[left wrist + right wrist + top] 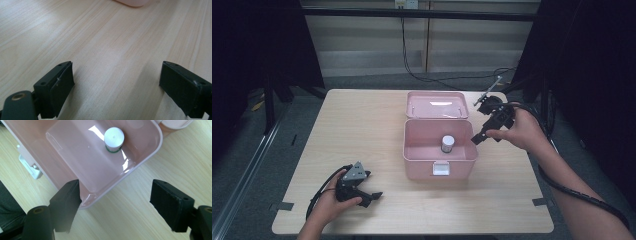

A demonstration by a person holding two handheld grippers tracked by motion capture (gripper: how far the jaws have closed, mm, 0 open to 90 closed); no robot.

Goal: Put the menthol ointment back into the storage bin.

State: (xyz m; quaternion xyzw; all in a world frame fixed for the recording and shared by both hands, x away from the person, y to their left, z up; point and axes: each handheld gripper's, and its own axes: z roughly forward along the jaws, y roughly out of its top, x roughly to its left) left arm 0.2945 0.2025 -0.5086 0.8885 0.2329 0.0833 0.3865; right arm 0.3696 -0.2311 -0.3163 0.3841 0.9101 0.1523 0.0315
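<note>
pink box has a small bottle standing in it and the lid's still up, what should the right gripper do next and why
Probably move the right gripper back to the raised lid and tip it shut. The bottle already stands upright, untouched, inside the pink box, and the right jaws are open and empty beside its right wall. The left gripper rests open on the table, well clear.

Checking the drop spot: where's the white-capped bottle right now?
In the high view the bottle stands upright inside the open pink box at table centre, right of the box's middle. The right gripper hangs open at the box's right rim, apart from it.
</note>
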